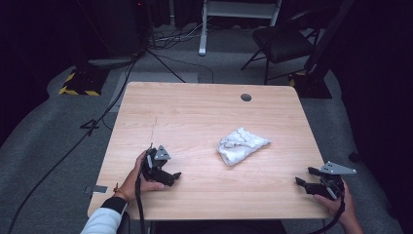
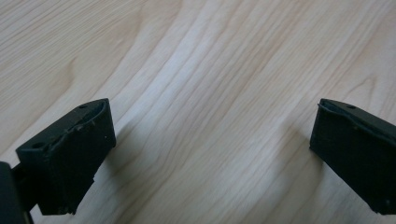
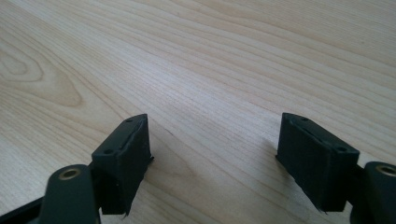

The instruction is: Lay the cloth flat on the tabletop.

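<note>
while the high view takes in the whole table (image 1: 195, 112), it shows a crumpled white cloth (image 1: 241, 145) lying right of the middle of the wooden top, well apart from both tools. the left gripper (image 1: 173, 176) sits near the front left of the table, held in the person's left hand (image 1: 139, 175), its jaws pointing toward the cloth. the right gripper (image 1: 303, 176) is at the front right corner in the right hand (image 1: 336, 200), with its grey three-cornered plate (image 1: 336, 169) on top.

from above, the spread of the jaws is hard to read; the gripper views settle it. the left gripper (image 2: 212, 140) view has its two black jaws standing wide apart with bare wood grain between them and nothing held. the right gripper (image 3: 212, 144) view has the same: jaws spread wide, low over the wood, holding nothing. a round cable hole (image 1: 246, 97) sits near the table's far edge, and a black chair (image 1: 282, 41) stands on the grey floor beyond, seen from above.
</note>
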Available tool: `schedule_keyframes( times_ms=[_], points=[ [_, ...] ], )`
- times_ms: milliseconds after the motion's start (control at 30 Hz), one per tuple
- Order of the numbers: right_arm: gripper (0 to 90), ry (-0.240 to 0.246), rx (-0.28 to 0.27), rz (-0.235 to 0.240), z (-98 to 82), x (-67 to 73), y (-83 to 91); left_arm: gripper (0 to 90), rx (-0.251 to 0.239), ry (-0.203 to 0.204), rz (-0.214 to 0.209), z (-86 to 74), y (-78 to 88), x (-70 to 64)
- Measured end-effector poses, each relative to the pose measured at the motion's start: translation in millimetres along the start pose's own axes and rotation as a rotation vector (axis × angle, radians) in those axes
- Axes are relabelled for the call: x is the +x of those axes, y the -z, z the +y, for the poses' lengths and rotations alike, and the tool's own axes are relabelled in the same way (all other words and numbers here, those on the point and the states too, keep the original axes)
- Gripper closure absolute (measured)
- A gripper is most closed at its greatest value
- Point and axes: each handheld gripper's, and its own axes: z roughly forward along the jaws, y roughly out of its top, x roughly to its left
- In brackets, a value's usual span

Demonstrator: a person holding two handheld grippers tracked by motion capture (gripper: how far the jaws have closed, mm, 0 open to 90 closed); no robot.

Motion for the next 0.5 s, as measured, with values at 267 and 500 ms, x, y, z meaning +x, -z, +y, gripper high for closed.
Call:
schedule_keyframes(
  times_ms=[267, 500],
  points=[
    [26.1, 0.0, -0.001, 0.001, 0.0, 0.1, 0.1, 17.3, 0.002, -0.057, -0.066, 29.8, -19.2, -5.9],
    [26.4, 0.001, -0.001, 0.001, 0.0, 0.2, 0.1, 17.8, -0.036, -0.089, -0.121, 62.4, -32.9, -12.8]
  ],
)
